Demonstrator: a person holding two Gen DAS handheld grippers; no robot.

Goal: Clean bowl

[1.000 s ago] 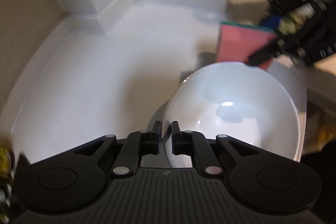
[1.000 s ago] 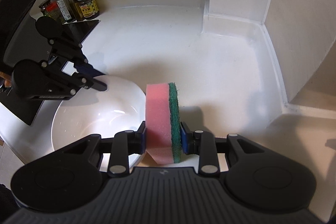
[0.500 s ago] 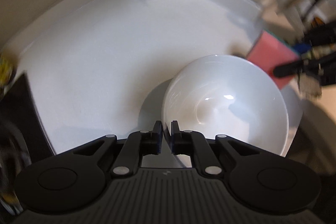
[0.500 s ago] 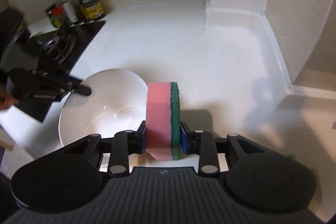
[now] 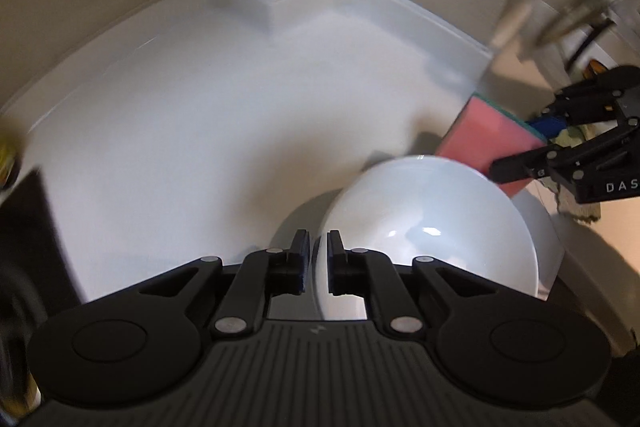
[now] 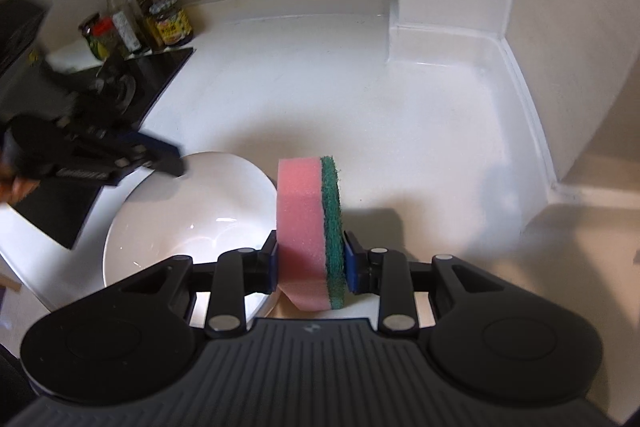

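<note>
A glossy white desk fills a corner between beige walls, with a raised white lip along its back edge and a boxed column jutting in; ahead of both grippers it lies wide and bare. The left gripper is clamped on the near rim of the smooth round white ceramic bowl, one finger inside, one outside. The right gripper squeezes a pink foam sponge with a rough green scouring layer, held on edge just right of the bowl's rim, apparently not touching it. Far left of the right gripper, glass condiment bottles and jars cluster by a black stove panel.
</note>
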